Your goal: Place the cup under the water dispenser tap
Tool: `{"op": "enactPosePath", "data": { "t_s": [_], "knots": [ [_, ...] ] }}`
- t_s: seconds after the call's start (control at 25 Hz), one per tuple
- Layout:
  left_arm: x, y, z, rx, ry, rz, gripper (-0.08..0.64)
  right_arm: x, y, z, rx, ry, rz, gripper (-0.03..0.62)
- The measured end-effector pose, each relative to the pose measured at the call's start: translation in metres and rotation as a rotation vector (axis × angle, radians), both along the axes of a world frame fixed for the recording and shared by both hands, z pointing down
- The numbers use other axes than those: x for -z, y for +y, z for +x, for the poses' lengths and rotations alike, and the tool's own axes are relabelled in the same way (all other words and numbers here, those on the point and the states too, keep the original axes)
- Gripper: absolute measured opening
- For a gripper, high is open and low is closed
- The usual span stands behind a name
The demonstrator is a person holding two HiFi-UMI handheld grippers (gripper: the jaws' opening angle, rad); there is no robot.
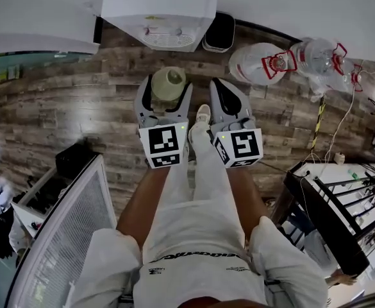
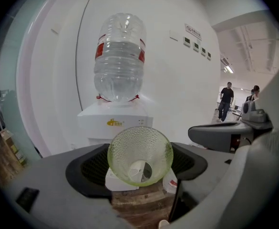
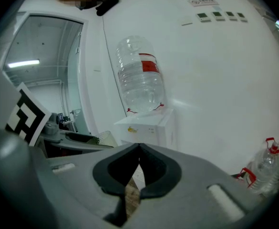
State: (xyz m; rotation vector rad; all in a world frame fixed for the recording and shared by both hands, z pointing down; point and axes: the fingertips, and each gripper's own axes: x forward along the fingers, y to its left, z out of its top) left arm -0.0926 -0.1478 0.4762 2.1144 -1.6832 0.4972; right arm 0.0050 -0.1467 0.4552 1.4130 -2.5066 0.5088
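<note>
We face a white wall (image 1: 290, 5), and a wood-plank floor (image 1: 65, 108) runs up to it. A black bin (image 1: 220, 32) and spare water bottles (image 1: 315, 56) stand at its foot. Left of the wall, a glass partition (image 3: 48, 89) shows a ceiling light (image 3: 24, 63).

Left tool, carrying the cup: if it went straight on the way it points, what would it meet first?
The dispenser. The left tool holds the cup aimed at its white front, below the bottle; nothing shows between them, though depth is hard to judge.
</note>
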Motion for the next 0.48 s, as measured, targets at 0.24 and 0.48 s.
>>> {"op": "enactPosePath", "data": {
  "t_s": [0.24, 0.48],
  "knots": [
    [-0.037, -0.007, 0.004, -0.008, -0.006, -0.041, 0.374, -0.026, 0.0, 0.005, -0.018, 0.007, -0.016, -0.002],
    [-0.079, -0.021, 0.009, -0.019, -0.013, -0.057, 0.374, -0.054, -0.002, 0.005, -0.017, 0.013, -0.038, -0.002]
  ]
}}
